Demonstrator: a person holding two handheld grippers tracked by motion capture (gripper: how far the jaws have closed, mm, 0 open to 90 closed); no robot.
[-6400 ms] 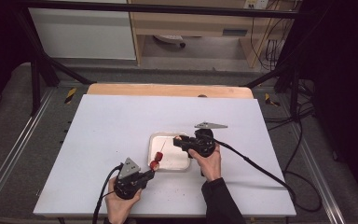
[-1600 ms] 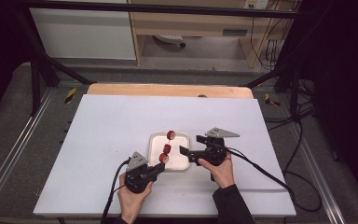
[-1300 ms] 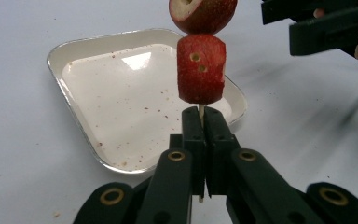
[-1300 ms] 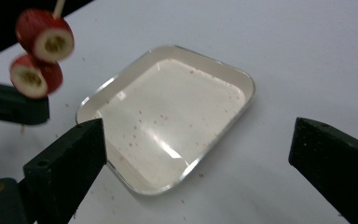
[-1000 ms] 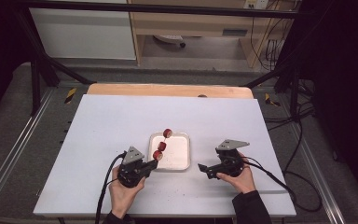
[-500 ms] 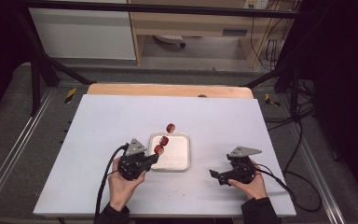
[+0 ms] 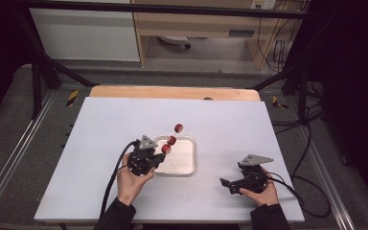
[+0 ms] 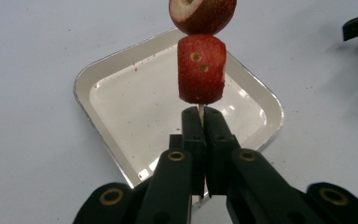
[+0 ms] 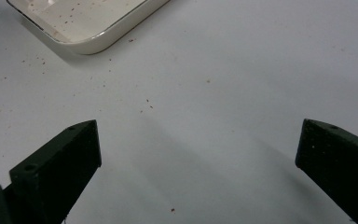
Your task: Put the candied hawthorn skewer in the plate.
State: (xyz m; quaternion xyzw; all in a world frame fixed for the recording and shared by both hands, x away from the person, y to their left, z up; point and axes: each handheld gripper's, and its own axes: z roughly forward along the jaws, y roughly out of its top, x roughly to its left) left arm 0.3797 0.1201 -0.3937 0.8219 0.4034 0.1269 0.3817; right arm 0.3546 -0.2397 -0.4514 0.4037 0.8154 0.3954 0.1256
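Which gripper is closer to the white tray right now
Left. The left gripper sits at the white tray's near-left edge, clamping a skewer of red pieces; the right gripper lies apart, off its right side.

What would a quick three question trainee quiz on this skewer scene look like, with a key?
1. True or false: the left gripper is shut on the skewer.
2. How many red pieces sit on the skewer in the high view?
3. The right gripper is: A) open above the bare table; B) gripping the tray; C) holding a red piece.

Key: 1 true; 2 three; 3 A.
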